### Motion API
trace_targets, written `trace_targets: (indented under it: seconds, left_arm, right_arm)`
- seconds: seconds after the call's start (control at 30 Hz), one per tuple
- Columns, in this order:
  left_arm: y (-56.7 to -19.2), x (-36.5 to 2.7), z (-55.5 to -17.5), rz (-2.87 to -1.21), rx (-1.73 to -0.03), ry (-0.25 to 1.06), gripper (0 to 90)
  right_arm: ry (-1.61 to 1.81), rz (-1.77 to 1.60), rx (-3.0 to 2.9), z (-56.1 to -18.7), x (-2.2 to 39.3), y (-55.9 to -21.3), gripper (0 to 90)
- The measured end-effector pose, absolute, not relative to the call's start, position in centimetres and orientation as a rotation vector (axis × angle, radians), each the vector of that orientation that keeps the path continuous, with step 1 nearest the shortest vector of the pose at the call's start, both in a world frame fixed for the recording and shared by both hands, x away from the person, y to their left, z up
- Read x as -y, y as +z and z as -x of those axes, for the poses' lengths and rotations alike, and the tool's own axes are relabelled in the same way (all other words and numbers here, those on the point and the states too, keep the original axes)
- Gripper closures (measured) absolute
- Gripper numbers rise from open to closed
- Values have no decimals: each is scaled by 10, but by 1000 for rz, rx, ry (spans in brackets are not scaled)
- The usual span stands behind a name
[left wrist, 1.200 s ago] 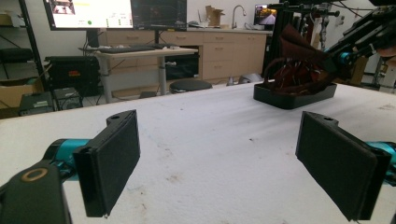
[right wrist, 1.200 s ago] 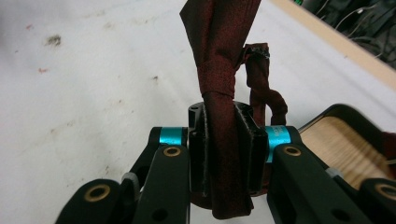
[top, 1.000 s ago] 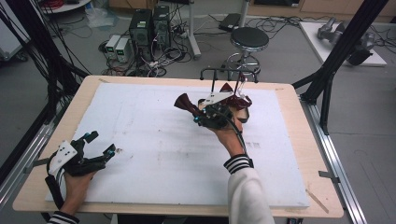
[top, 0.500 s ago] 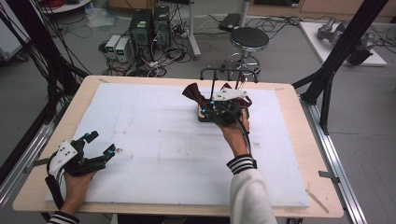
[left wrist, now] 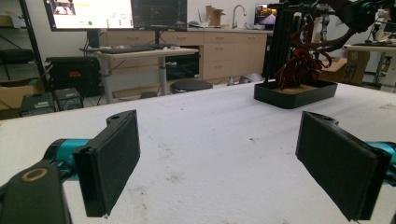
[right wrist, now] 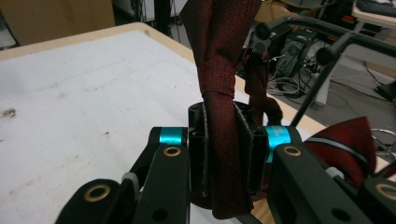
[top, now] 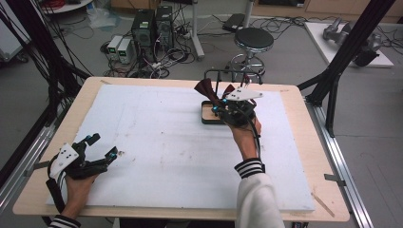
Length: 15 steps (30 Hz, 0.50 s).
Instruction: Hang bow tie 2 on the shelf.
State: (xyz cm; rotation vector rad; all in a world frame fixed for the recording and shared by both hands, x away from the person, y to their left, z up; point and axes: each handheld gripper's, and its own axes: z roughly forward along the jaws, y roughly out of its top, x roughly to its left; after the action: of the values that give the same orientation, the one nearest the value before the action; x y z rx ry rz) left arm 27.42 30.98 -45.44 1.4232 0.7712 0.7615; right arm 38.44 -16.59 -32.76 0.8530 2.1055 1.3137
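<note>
My right gripper [top: 219,105] hovers over a black tray [top: 208,117] at the far right of the white mat. It is shut on a dark red tie [right wrist: 217,60], whose knotted band runs up between the pads [right wrist: 198,135]. In the high view the tie [top: 205,88] sticks up to the left of that gripper. A striped red tie [right wrist: 345,140] lies below, by the right jaw. In the left gripper view, red ties [left wrist: 299,70] rest in the tray [left wrist: 294,97]. My left gripper [top: 102,145] sits at the near left corner, open [left wrist: 233,154] with nothing between its jaws.
A black tube rack [top: 223,73] stands just behind the tray at the table's far edge. A stool [top: 254,40] and computer boxes [top: 152,23] are on the floor beyond. The white mat [top: 161,137] covers most of the wooden table.
The right gripper has carried the tie to the right and away from me, rising a little, and now stands over the tray. The left gripper has stayed still.
</note>
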Motion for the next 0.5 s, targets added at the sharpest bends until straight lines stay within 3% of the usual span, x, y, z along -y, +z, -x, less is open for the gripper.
trace_targets:
  seconds: [0.5]
  left_arm:
    - [-454,-310,-274,-1424,-770,763,142]
  right_arm:
    - [1314,-912,-1974,-374,185,-317,771]
